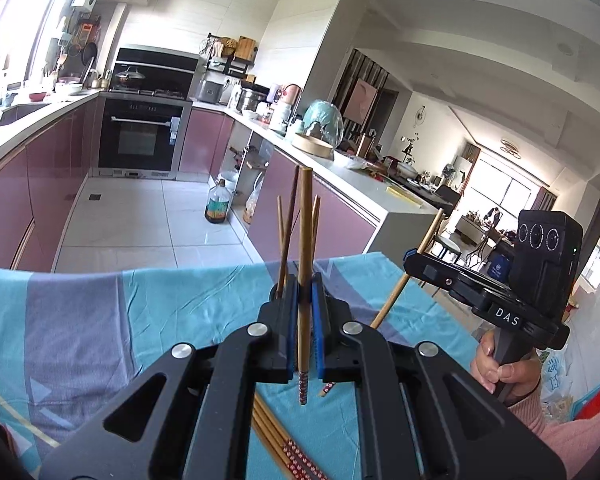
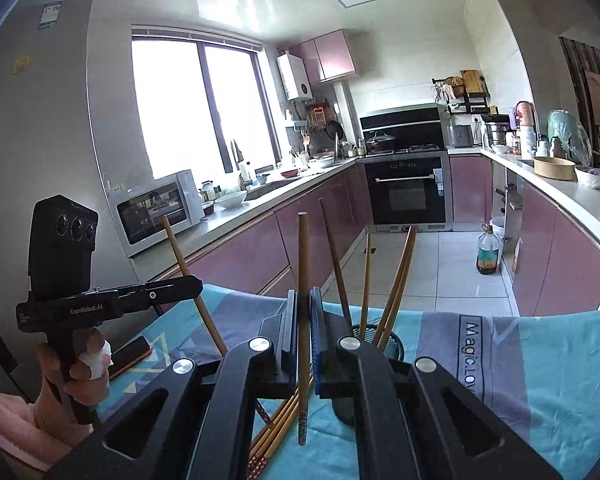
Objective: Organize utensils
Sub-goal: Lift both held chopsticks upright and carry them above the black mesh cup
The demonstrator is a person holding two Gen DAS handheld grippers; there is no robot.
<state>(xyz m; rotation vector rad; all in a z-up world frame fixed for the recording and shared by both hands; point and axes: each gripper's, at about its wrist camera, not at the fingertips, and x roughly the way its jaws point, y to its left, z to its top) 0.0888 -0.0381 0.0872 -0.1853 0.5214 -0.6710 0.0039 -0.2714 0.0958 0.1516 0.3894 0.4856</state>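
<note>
1. Closest to me, on the turquoise and grey cloth (image 1: 148,320) that covers the bench, loose chopsticks (image 1: 284,446) lie together in a small bundle under my tools.
2. My left tool (image 1: 305,320) is clamped on one chopstick (image 1: 305,240), which stands almost upright between the blue pads (image 1: 321,344); its patterned end hangs below the jaws.
3. My right tool (image 2: 303,332) is clamped in the same way on another chopstick (image 2: 302,280), also nearly upright.
4. Just behind the tools, a dark mesh holder (image 2: 396,340) stands on the cloth with several chopsticks (image 2: 396,280) leaning inside it.
5. My right hand (image 1: 500,364) grips the handle of its tool, and my left hand (image 2: 80,368) does so too.
6. Farther away, a brown bottle (image 1: 219,204) stands on the tiled floor (image 1: 140,216).
7. At the far wall I see the black oven (image 1: 140,140) between pink cabinets (image 1: 204,140).
</note>
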